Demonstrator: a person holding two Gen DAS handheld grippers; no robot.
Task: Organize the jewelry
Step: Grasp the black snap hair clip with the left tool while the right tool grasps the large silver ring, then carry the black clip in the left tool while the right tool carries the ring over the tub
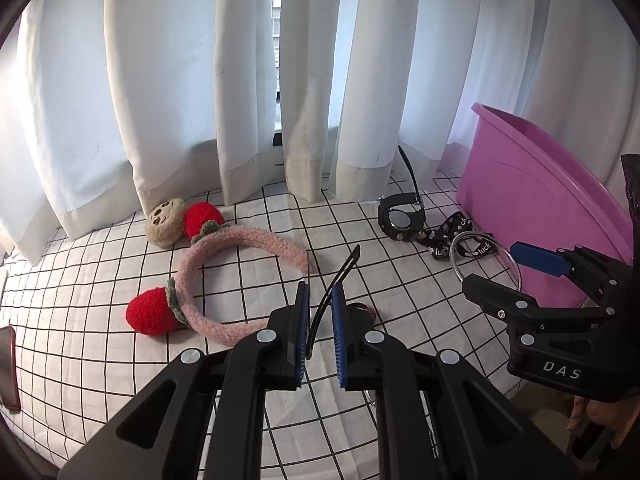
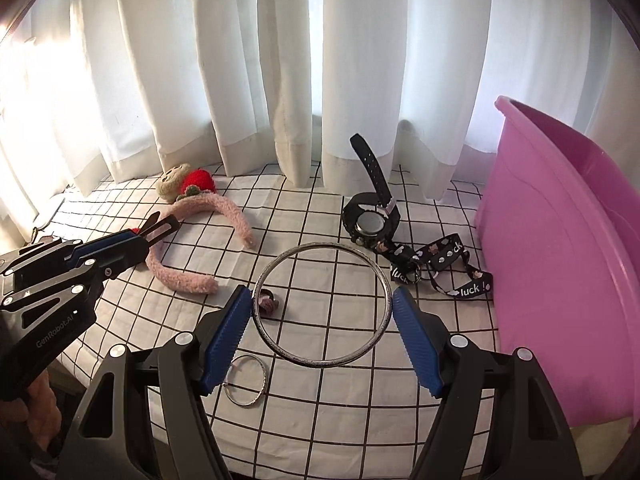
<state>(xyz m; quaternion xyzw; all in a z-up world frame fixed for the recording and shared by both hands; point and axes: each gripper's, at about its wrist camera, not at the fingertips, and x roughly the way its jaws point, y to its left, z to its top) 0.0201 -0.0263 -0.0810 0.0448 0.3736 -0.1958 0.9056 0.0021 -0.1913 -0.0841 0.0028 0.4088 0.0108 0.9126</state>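
Observation:
My left gripper (image 1: 320, 320) is shut on a black hair clip (image 1: 340, 280) that sticks up between the blue pads; it also shows in the right wrist view (image 2: 160, 229). My right gripper (image 2: 322, 304) is shut on a large silver bangle (image 2: 280, 350), gripped across its width above the cloth; the bangle also shows in the left wrist view (image 1: 456, 254). A pink basin (image 2: 560, 260) stands to the right. A pink fuzzy headband with red strawberries (image 1: 240, 244), a black watch (image 2: 370, 222), a black "luck" strap (image 2: 440, 268), a small silver bangle (image 2: 245, 384) and a small pink ring (image 2: 267, 300) lie on the cloth.
White curtains (image 1: 304, 80) hang along the back of the checked cloth (image 1: 120, 360). A beige plush face (image 1: 165, 220) lies by the curtain hem. A dark red phone (image 1: 7, 368) lies at the far left edge. The table's front edge is close below the right gripper.

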